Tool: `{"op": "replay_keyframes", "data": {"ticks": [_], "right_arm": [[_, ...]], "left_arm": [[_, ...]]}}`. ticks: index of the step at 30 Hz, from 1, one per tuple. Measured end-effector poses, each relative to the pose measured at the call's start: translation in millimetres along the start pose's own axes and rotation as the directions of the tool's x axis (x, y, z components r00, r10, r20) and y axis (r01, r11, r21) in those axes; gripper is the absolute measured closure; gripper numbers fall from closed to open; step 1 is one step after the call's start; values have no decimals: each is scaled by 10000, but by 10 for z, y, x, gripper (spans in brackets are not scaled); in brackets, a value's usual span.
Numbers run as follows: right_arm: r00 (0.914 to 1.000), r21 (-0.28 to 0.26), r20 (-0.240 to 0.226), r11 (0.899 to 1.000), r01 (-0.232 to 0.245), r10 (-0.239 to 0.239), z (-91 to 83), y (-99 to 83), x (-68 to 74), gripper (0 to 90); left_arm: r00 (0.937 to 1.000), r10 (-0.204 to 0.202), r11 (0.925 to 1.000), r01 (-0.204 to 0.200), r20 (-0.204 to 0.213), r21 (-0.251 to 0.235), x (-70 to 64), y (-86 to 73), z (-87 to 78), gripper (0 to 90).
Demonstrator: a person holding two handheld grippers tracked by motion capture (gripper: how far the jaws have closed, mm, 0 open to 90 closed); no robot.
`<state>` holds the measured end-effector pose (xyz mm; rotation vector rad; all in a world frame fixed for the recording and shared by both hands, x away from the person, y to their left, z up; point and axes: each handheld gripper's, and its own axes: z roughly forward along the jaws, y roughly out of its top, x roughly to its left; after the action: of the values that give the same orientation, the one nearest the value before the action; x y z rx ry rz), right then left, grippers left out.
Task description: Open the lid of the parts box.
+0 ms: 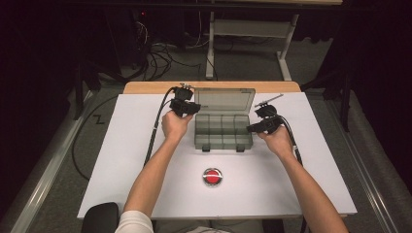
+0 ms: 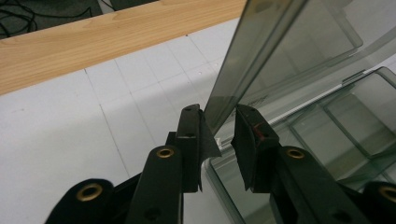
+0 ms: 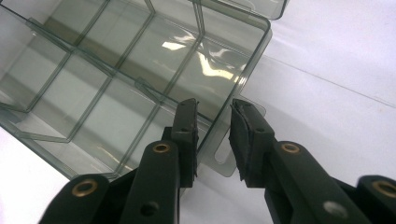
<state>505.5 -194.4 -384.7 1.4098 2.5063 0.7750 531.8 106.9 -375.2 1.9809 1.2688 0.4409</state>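
1. At the left of the high view, the person's left hand [image 1: 175, 125] holds the left gripper [image 1: 187, 107] against the left side of a smoky clear plastic organizer box [image 1: 223, 138], which sits at the middle of the white counter [image 1: 121, 160], toward its far side.
2. In the left gripper view, the left gripper [image 2: 218, 125] has its two black jaws straddling the near edge of the raised lid [image 2: 280, 51]. A small gap shows on each side of the plastic, so the jaws look parted rather than clamped (most likely placed there to steady or swing the lid).
3. The lid [image 1: 224, 99] stands tilted back behind the tray, leaving the empty compartments open from above.
4. In front of the box, near the person, a round red and silver object [image 1: 212, 176] lies alone on the counter, well apart from both hands.
5. At the right, the right hand [image 1: 278, 141] brings the right gripper [image 1: 257, 127] to the tray's right end.
6. In the right gripper view, the right gripper [image 3: 214, 122] is spread open around the tray's corner wall, just above a latch tab [image 3: 224, 161], gripping nothing yet (probably positioned to brace the tray while the lid moves).
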Motion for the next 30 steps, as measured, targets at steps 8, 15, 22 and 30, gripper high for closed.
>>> {"op": "replay_keyframes", "data": {"ticks": [8,15,22,30], "right_arm": [[9999,-25,100,10000,70,-70,-1,-8,12,741],[9999,-31,121,10000,44,-44,-2,-11,17,741],[9999,-27,120,10000,44,-43,-1,-9,16,741],[9999,-41,128,10000,6,-5,-1,-12,19,741]], "left_arm": [[9997,-184,9997,187,-146,177,22,-40,142,723],[9994,-288,9992,294,-207,258,26,-57,196,726],[9992,-352,9988,358,-186,336,39,-70,239,726],[9991,-391,9987,397,-184,323,45,-79,262,723]]}}
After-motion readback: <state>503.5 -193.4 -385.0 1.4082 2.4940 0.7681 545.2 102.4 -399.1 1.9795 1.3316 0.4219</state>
